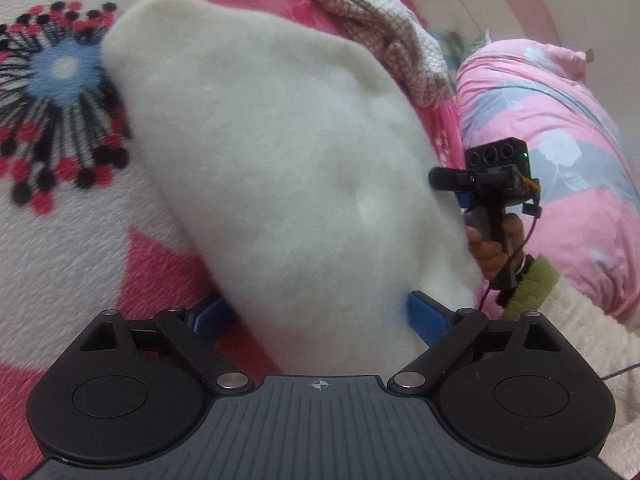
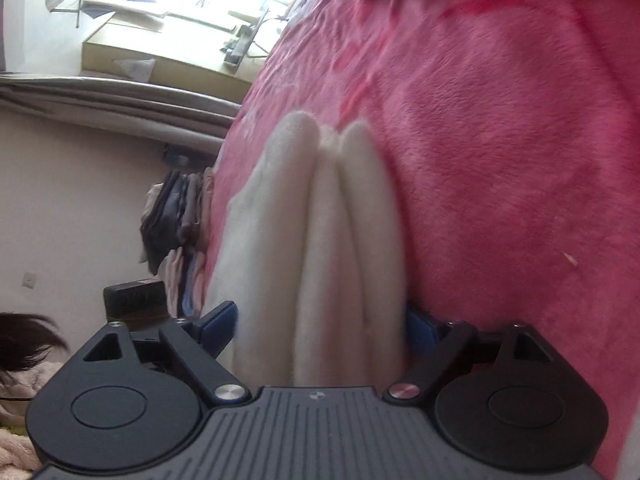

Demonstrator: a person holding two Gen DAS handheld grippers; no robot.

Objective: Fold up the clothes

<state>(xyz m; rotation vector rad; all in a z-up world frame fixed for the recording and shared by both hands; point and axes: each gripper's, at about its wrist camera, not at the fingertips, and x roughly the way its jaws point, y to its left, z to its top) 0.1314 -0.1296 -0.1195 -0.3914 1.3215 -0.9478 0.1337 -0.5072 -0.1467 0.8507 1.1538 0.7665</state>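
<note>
Both claws pinch the white fleece: left claw (image 1: 320,316) grips a broad panel, right claw (image 2: 320,320) clamps stacked folds (image 2: 332,240), lifted ahead over the pink blanket (image 2: 500,140). Likely mid-fold carry; next, lay it flat ahead and release evenly.

The fleece garment (image 1: 280,168) is cream-white; the blanket (image 1: 60,240) is pink and white (with a blue-centred, red-and-black flower); the quilt (image 1: 560,140) is pink-grey floral.

The white fleece garment (image 1: 280,168) covers the fingertips of the left tool (image 1: 320,312), and its folds (image 2: 332,240) hide those of the right tool (image 2: 320,320). The knitted cloth (image 1: 384,28) runs off the top edge, and both views are blurred.
</note>
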